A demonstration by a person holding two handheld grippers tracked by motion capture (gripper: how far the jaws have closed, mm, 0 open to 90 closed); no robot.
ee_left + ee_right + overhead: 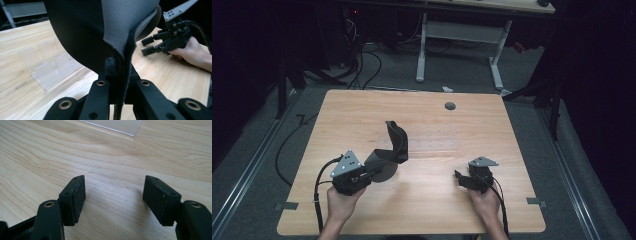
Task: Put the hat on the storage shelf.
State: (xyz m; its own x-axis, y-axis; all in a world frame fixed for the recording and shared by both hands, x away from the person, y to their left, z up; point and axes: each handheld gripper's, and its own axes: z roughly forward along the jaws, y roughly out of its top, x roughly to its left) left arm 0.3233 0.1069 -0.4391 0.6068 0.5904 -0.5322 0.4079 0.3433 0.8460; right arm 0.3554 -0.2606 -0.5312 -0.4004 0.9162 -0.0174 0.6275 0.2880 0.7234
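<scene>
High view: a dark mouse pad (389, 150) is held pinched in the left gripper (362, 176) above the worktop (437, 210), while the right gripper (460, 177), beside the pad, is kept wide, presumably awaiting a second grasp.

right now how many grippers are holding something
1. The left gripper is clamped on the edge of the dark strap, near the table's left front. The right gripper sits open at right front, nothing between its pads.

Table (422, 210): left gripper (371, 176) at its near-left, clamped on a folded pad (392, 150) rising beyond it; right gripper (460, 176) near-right, well apart, jaws spread above bare wood; clear stand (47, 67) farther back, between them.
</scene>
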